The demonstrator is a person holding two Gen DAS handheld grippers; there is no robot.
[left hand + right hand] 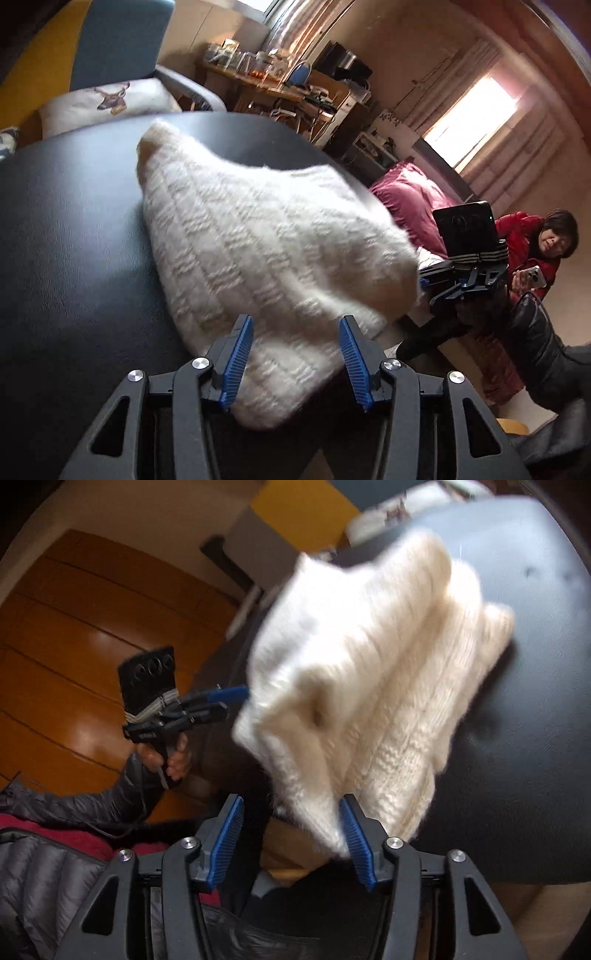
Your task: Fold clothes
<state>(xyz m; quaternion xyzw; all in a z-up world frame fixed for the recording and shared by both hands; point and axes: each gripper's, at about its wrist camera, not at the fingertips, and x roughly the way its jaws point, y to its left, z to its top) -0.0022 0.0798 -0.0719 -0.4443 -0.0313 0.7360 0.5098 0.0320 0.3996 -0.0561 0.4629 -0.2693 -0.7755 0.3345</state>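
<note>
Cream-white ribbed knit sweater [258, 258] lies in a thick layered bundle on the dark round leather-look tabletop [74, 240], its near-right part hanging past the table's edge; in the right wrist view several stacked layers show, so it already lies folded at least in part, though the stack looks loose and uneven and whether more folds or squaring-up remain I cannot tell; the left gripper [295, 354] hovers over the sweater's near corner, jaws wide, holding nothing; the right gripper [291, 830] is also spread wide, one finger [356, 834] against the hanging knit edge without clamping it.
</note>
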